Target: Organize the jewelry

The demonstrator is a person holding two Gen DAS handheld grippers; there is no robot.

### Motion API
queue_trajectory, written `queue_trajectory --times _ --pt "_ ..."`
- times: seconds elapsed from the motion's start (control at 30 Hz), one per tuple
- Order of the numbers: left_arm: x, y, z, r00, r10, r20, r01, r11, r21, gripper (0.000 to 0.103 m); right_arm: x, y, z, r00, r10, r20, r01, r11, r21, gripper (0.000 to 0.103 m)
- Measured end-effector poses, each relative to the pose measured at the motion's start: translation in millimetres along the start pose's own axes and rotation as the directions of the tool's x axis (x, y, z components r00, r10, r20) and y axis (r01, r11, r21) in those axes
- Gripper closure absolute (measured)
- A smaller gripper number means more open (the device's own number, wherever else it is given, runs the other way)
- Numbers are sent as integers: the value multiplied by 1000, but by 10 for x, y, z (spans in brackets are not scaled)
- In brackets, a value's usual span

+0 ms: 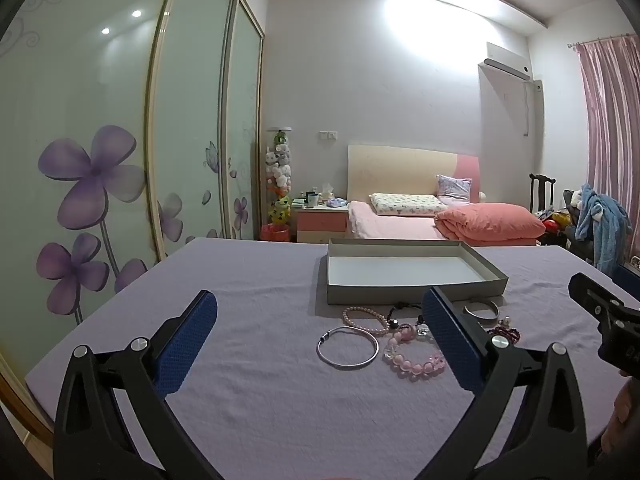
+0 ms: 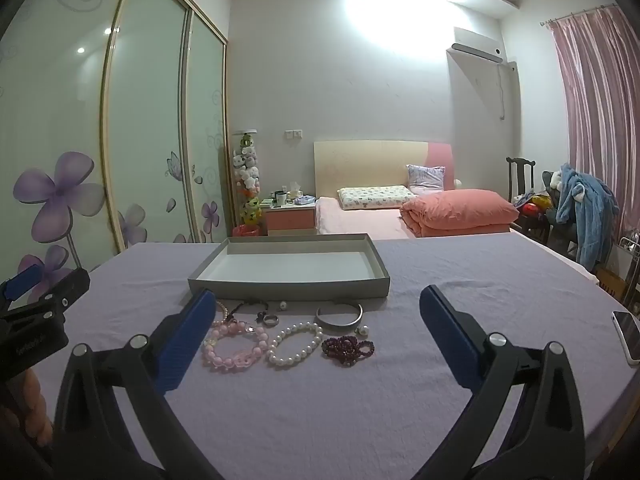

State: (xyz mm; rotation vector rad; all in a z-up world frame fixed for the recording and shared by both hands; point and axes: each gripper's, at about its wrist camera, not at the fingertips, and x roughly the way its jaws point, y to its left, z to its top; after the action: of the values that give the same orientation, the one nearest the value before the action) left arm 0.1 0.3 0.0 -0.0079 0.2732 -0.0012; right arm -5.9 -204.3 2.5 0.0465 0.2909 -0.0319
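A shallow grey tray (image 1: 412, 290) (image 2: 288, 289) with a white floor stands empty on the lilac tablecloth. Jewelry lies in front of it: a thin silver bangle (image 1: 347, 347), a pink bead bracelet (image 1: 414, 354) (image 2: 234, 346), a small pink pearl bracelet (image 1: 365, 319), a white pearl bracelet (image 2: 295, 344), a dark red bead bracelet (image 2: 347, 348) (image 1: 505, 333), a wide silver cuff (image 2: 339, 315) (image 1: 481, 310), a ring (image 2: 270, 321) and a loose pearl (image 2: 363, 331). My left gripper (image 1: 320, 312) is open above the table, short of the jewelry. My right gripper (image 2: 316, 308) is open too, and empty.
A white phone (image 2: 628, 336) lies at the table's right edge. Behind the table are a bed with a pink duvet (image 2: 460, 212), a nightstand (image 2: 289, 216), wardrobe sliding doors (image 1: 120, 140) on the left and a chair with clothes (image 2: 580, 208) on the right.
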Motion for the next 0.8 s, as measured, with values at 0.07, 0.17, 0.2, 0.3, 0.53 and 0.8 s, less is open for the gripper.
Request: queue_trajectory --times 0.07,0.17,0.2,0.3,0.53,0.8 --pt "0 0 0 1000 0 0 0 1000 0 2 -5 3 -3 1000 1 0 -1 1000 0 4" --pt "0 0 0 1000 0 -1 0 1000 0 2 5 -3 1 1000 -1 -1 1 1000 2 4" --pt "0 0 0 1000 0 -1 0 1000 0 2 3 -1 -2 1000 -1 -1 1 1000 3 4" --pt "0 0 0 1000 1 -1 -1 1000 0 2 4 2 -7 1000 -1 -1 1 1000 3 4" --pt "0 0 0 1000 0 -2 0 1000 0 2 0 6 -17 1000 0 -1 0 1000 4 4" --pt "1 -1 0 1000 0 -2 0 1000 0 2 0 -1 -20 1000 0 -2 0 1000 4 4"
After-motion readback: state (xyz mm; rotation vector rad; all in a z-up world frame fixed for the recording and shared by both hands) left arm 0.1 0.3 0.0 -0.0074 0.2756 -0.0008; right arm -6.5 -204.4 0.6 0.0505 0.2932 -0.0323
